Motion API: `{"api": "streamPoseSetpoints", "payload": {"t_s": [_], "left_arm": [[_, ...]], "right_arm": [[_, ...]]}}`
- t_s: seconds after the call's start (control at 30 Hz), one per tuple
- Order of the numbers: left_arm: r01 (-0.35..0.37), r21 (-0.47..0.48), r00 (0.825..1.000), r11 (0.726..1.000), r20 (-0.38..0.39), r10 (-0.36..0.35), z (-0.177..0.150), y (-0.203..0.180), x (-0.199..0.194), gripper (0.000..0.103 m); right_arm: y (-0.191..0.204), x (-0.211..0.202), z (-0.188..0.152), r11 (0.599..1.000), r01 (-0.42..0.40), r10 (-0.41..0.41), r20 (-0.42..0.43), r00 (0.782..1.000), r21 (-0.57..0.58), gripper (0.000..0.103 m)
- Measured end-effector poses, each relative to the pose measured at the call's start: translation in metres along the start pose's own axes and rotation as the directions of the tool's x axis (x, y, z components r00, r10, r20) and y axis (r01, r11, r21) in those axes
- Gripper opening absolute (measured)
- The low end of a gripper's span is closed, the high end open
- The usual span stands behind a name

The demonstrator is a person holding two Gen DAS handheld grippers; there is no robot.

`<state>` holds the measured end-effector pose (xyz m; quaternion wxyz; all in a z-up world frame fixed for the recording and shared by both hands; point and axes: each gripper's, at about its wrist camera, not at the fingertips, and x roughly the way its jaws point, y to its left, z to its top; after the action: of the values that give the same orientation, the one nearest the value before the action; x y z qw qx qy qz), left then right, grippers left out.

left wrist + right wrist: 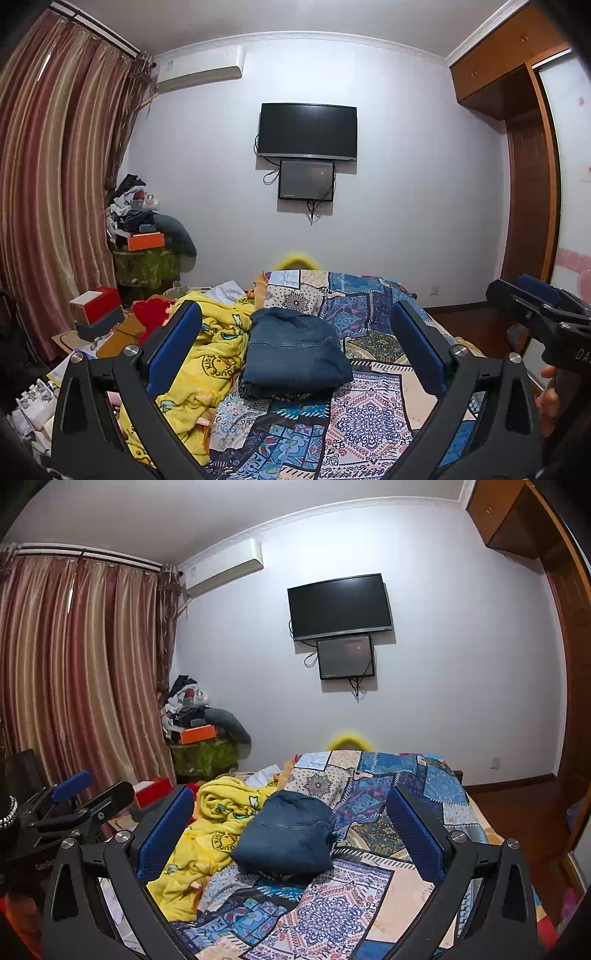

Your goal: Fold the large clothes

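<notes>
Jeans [295,350], folded, lie on the bed [369,417] at twelve o'clock; left tool [295,350] and right tool [290,830] both released, empty.

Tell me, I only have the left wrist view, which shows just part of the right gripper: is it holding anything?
Observer: No. In the right wrist view, the right gripper has its fingers spread wide with nothing between them. The folded jeans lie on the quilt beyond the fingers, untouched.
Operator: Where does my left gripper sit from that side?
Observer: The left gripper shows at the left edge of the right wrist view, in front of the curtain. It is apart from the right gripper, and it is off to the side of the jeans, not over them.
</notes>
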<state>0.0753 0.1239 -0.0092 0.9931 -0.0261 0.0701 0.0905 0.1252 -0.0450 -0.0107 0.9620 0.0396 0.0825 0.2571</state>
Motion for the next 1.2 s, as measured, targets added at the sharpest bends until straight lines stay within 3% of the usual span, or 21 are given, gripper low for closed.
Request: {"api": "streamPoseSetpoints", "payload": {"t_s": [1.2], "left_arm": [[0.042, -0.009, 0.999, 0.999, -0.002, -0.042, 0.0033, 0.0039, 0.0027, 0.102]], "right_arm": [[-0.004, -0.0053, 0.0051, 1.0, 0.008, -0.008, -0.009, 1.0, 0.006, 0.103]]}}
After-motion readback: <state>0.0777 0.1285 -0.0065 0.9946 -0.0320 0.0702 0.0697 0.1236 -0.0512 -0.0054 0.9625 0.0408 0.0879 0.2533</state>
